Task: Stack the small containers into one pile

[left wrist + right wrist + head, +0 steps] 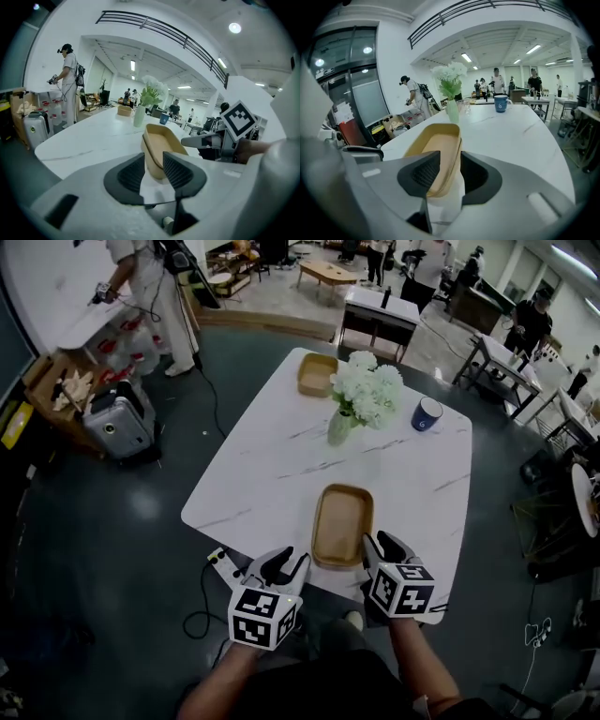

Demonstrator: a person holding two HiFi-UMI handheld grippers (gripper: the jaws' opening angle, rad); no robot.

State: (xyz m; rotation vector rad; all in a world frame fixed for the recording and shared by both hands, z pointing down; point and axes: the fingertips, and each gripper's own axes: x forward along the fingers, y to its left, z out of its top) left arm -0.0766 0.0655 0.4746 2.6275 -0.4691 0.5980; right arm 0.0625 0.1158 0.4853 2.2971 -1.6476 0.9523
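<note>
Straddling the near corners of the nearer container (341, 524), the left gripper (286, 565) and the right gripper (382, 549) are held with their jaws apart. A corner of the tan rim is seen between each pair of pads, but it is judged not to be clamped, so both tools are read as standing loose around it rather than gripping. This container is set on the white table (272, 456), well apart from the vase of white flowers (361, 395), on the person's side of it. A second container (317, 374) is seen just beyond the vase and slightly to its left, and a blue mug (427, 414) stands near the vase on its right. Whether the nearer container is a single piece or two already nested cannot be told.

The pile is judged unfinished, since one container is left apart behind the vase. For the next move, that container would have to be fetched. A reach past the vase is called for, with the flowers and mug kept clear, the rim pinched, and the piece lowered squarely into the nearer one.
</note>
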